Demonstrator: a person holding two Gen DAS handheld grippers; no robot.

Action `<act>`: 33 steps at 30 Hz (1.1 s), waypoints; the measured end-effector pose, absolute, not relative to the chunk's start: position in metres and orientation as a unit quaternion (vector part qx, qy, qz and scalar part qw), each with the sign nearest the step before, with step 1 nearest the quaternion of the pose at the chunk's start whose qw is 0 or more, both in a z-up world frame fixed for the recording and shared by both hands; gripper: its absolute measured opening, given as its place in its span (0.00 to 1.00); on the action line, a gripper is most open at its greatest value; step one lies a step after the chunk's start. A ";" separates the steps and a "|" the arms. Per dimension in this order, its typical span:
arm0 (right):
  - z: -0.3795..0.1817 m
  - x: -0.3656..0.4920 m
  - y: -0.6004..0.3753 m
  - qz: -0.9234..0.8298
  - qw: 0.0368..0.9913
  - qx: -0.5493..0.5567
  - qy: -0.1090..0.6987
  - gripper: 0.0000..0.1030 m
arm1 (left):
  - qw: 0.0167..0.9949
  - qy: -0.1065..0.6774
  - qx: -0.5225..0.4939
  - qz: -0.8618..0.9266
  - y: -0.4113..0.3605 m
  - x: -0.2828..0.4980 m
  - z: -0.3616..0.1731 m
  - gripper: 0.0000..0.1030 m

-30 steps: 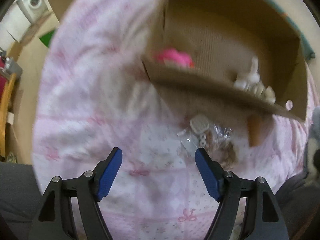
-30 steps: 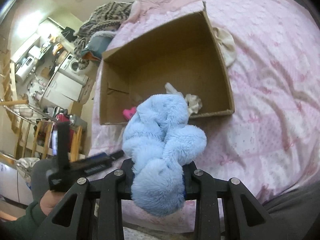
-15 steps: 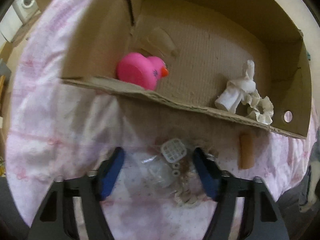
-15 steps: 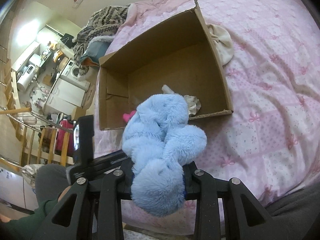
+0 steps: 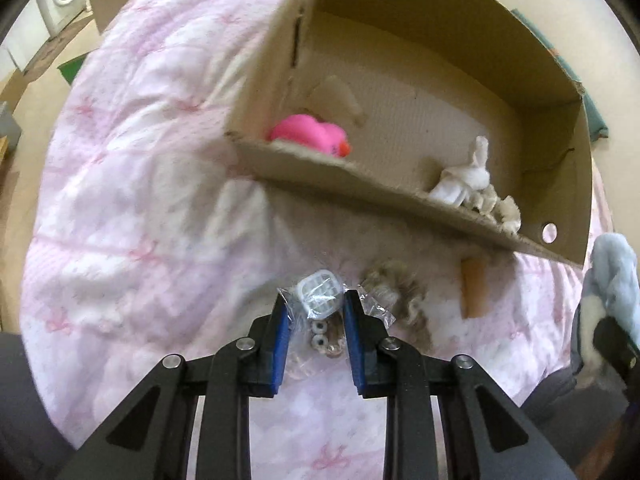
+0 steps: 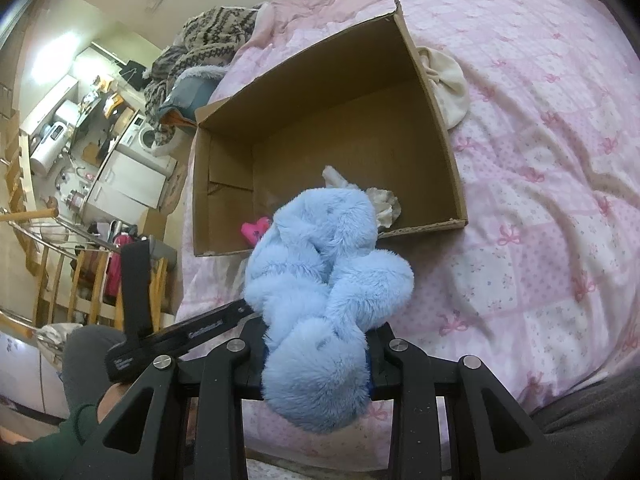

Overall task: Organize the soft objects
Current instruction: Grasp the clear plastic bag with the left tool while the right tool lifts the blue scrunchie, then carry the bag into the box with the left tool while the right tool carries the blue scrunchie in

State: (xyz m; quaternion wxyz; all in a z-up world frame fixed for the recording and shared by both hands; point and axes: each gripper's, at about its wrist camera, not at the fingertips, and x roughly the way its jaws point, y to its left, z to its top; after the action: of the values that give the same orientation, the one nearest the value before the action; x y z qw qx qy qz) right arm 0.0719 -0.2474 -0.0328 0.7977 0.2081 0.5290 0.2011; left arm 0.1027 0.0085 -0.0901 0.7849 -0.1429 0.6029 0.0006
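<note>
Now the left gripper point(image 5: 314, 306) is closing on a clear plastic bag point(image 5: 320, 312) lying on the pink quilt point(image 5: 140, 208) by the cardboard box point(image 5: 400, 196); the slippery bag might slide out; the right gripper point(image 6: 316, 354) hugs a fluffy blue toy point(image 6: 320, 300).

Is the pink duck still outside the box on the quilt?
No, the pink duck sits inside the cardboard box, in its left corner behind the near wall.

Small home, bed point(image 6: 540, 168) with pink quilt ahead of the tool, washing machine point(image 6: 146, 136) and kitchen shelves point(image 6: 60, 120) far left, piled clothes point(image 6: 208, 36) beyond
</note>
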 end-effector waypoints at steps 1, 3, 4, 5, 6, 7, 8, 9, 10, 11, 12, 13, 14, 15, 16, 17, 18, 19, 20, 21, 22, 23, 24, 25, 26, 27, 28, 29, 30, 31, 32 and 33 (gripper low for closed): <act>-0.033 0.071 -0.247 0.202 0.798 0.205 0.530 0.33 | 0.785 0.604 -0.140 0.003 0.009 0.100 -0.088 0.23; -0.032 0.071 -0.244 0.203 0.799 0.199 0.530 0.33 | 0.785 0.604 -0.135 0.008 0.012 0.095 -0.084 0.22; -0.031 0.071 -0.243 0.203 0.800 0.196 0.529 0.33 | 0.787 0.603 -0.129 0.012 0.013 0.092 -0.082 0.23; -0.031 0.071 -0.241 0.204 0.801 0.192 0.529 0.33 | 0.790 0.600 -0.123 0.018 0.015 0.089 -0.079 0.23; -0.030 0.071 -0.240 0.206 0.802 0.189 0.528 0.33 | 0.792 0.600 -0.115 0.026 0.016 0.086 -0.076 0.23; -0.030 0.071 -0.238 0.208 0.802 0.186 0.528 0.33 | 0.793 0.598 -0.111 0.030 0.017 0.079 -0.074 0.23; -0.030 0.071 -0.237 0.210 0.803 0.184 0.527 0.33 | 0.795 0.596 -0.107 0.035 0.020 0.075 -0.071 0.23; -0.029 0.070 -0.235 0.212 0.804 0.181 0.525 0.33 | 0.796 0.595 -0.102 0.037 0.023 0.071 -0.068 0.23; -0.027 0.070 -0.233 0.214 0.806 0.177 0.522 0.33 | 0.799 0.592 -0.096 0.040 0.024 0.069 -0.065 0.23; -0.026 0.068 -0.232 0.216 0.808 0.173 0.520 0.33 | 0.801 0.590 -0.094 0.040 0.025 0.066 -0.062 0.23; -0.025 0.067 -0.230 0.216 0.810 0.168 0.518 0.33 | 0.802 0.588 -0.093 0.040 0.024 0.064 -0.059 0.23; -0.023 0.065 -0.229 0.217 0.813 0.164 0.515 0.33 | 0.804 0.586 -0.090 0.038 0.023 0.062 -0.056 0.23; -0.021 0.062 -0.228 0.219 0.816 0.161 0.511 0.33 | 0.805 0.585 -0.088 0.037 0.021 0.059 -0.054 0.23; -0.019 0.060 -0.227 0.221 0.818 0.156 0.507 0.33 | 0.807 0.583 -0.086 0.037 0.020 0.058 -0.051 0.23; -0.017 0.057 -0.225 0.222 0.821 0.149 0.504 0.33 | 0.809 0.581 -0.087 0.036 0.018 0.057 -0.050 0.23; -0.016 0.054 -0.223 0.222 0.824 0.144 0.502 0.33 | 0.810 0.579 -0.088 0.034 0.017 0.056 -0.047 0.23; -0.015 0.053 -0.221 0.224 0.825 0.139 0.500 0.33 | 0.812 0.576 -0.088 0.032 0.017 0.054 -0.044 0.22; -0.014 0.051 -0.220 0.225 0.826 0.134 0.498 0.33 | 0.814 0.573 -0.086 0.032 0.010 0.057 -0.045 0.22; -0.014 0.050 -0.218 0.226 0.828 0.129 0.497 0.33 | 0.817 0.569 -0.081 0.030 0.006 0.056 -0.043 0.23; -0.013 0.049 -0.217 0.226 0.830 0.125 0.495 0.33 | 0.821 0.565 -0.076 0.029 0.004 0.056 -0.041 0.23; -0.011 0.048 -0.216 0.228 0.831 0.123 0.492 0.33 | 0.823 0.563 -0.071 0.031 0.000 0.058 -0.040 0.23; -0.010 0.047 -0.216 0.230 0.833 0.123 0.488 0.33 | 0.824 0.562 -0.069 0.033 -0.001 0.059 -0.040 0.23; -0.007 0.046 -0.216 0.231 0.835 0.123 0.483 0.33 | 0.823 0.562 -0.072 0.034 0.001 0.060 -0.039 0.23; -0.005 0.045 -0.217 0.234 0.838 0.125 0.477 0.33 | 0.822 0.563 -0.079 0.035 0.004 0.060 -0.037 0.22; -0.002 0.043 -0.218 0.238 0.841 0.127 0.469 0.33 | 0.823 0.561 -0.083 0.034 0.005 0.060 -0.035 0.23; 0.001 0.042 -0.220 0.240 0.844 0.130 0.462 0.33 | 0.825 0.558 -0.085 0.033 0.006 0.060 -0.031 0.23; 0.005 0.040 -0.222 0.242 0.847 0.132 0.454 0.33 | 0.829 0.552 -0.083 0.032 0.007 0.059 -0.026 0.23; 0.008 0.039 -0.224 0.242 0.850 0.134 0.449 0.33 | 0.835 0.544 -0.082 0.032 0.008 0.058 -0.019 0.23; 0.011 0.039 -0.226 0.240 0.852 0.137 0.445 0.33 | 0.839 0.536 -0.082 0.033 0.009 0.058 -0.014 0.23; 0.014 0.039 -0.227 0.238 0.854 0.138 0.442 0.33 | 0.845 0.527 -0.079 0.033 0.010 0.058 -0.006 0.23; 0.016 0.039 -0.229 0.235 0.855 0.140 0.440 0.33 | 0.849 0.521 -0.078 0.033 0.011 0.058 0.000 0.23; 0.018 0.040 -0.231 0.233 0.857 0.142 0.438 0.33 | 0.854 0.514 -0.077 0.032 0.013 0.059 0.006 0.23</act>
State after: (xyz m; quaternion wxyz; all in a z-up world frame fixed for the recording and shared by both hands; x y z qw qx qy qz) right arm 0.0405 -0.2313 0.0178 0.8566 0.1415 0.4379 0.2332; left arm 0.0592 0.0127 0.0060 0.8536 -0.0770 0.5143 0.0318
